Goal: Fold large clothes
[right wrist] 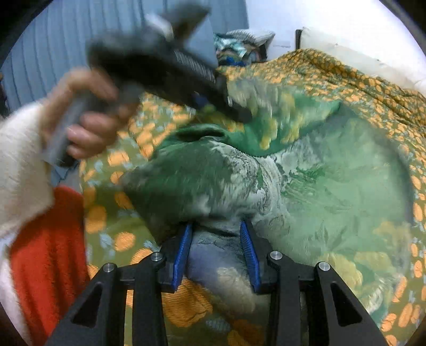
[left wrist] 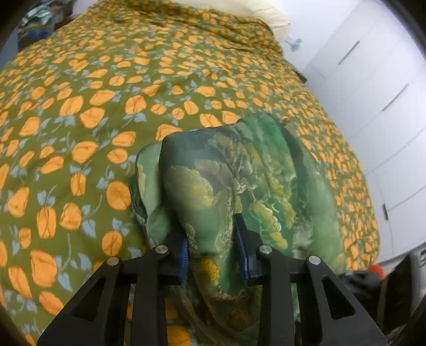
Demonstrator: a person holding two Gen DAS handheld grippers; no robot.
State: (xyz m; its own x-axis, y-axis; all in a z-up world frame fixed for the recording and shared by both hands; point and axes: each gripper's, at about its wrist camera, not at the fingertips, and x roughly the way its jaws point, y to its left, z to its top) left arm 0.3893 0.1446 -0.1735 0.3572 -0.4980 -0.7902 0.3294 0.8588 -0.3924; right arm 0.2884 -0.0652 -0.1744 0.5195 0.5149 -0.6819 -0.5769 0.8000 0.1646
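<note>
The green patterned garment (left wrist: 239, 170) lies bunched on the bed, on top of the orange-flowered bedspread (left wrist: 80, 106), and I have it pinched in two places. In the left wrist view a ridge of the cloth rises between the blue pads (left wrist: 183, 252) of my left tool (left wrist: 213, 239), which is clenched on that fold; the fabric drapes away over the bedspread in a rounded hump, so I judge this corner is lifted to carry it across the rest.

In the right wrist view my right tool (right wrist: 215, 250) is likewise clamped on the garment (right wrist: 332, 191), with a thick gather of cloth filling the gap between its pads (right wrist: 249, 252). Holding both ends at once lets me keep an edge taut, so the fold can land straight instead of collapsing.

The same view shows my left hand (right wrist: 87, 117) gripping the other tool's handle above the cloth, blurred. A bright green flap hangs below that tool, over the paler main body of the garment.

Farther out, a pale pillow (left wrist: 269, 13) sits at the head of the bed, white cupboard doors (left wrist: 372, 93) stand beside it, and a heap of other clothes (right wrist: 242, 45) waits at the far edge.

I judge the fold is underway, not finished: the cloth is lumpy and nothing lies flat.
</note>
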